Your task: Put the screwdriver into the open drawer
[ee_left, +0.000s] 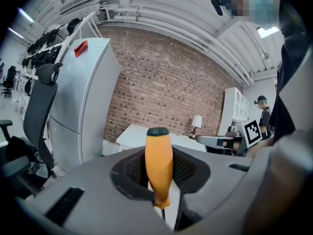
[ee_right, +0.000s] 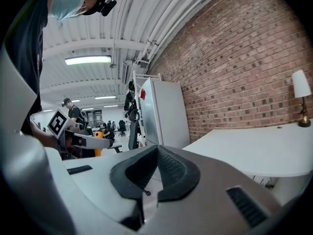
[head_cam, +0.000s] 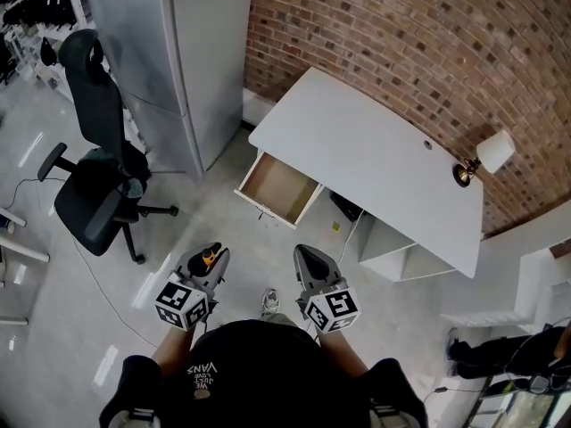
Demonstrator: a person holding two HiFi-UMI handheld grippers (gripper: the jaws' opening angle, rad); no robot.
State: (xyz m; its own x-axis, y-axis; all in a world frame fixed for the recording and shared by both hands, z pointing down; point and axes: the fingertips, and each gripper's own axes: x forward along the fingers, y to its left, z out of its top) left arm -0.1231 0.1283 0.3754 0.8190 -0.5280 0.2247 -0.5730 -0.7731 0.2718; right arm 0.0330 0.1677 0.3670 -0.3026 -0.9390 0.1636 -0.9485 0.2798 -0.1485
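Note:
The screwdriver (head_cam: 209, 258) has an orange handle with a dark cap. It stands upright between the pads of my left gripper (head_cam: 207, 262), which is shut on the screwdriver (ee_left: 158, 164). The shaft is hidden below the jaws of the left gripper (ee_left: 159, 182). The open drawer (head_cam: 278, 188) is a shallow wooden box with nothing in it, pulled out from the white desk (head_cam: 375, 150), ahead of both grippers. My right gripper (head_cam: 309, 257) is level beside the left one. In its own view the right gripper (ee_right: 149, 180) is shut with nothing between the pads.
A black office chair (head_cam: 98, 176) stands on the floor at the left, next to a tall grey cabinet (head_cam: 169, 61). A small lamp (head_cam: 486, 157) sits on the desk's far end by the brick wall (head_cam: 419, 43). White shelves (head_cam: 393, 248) stand under the desk.

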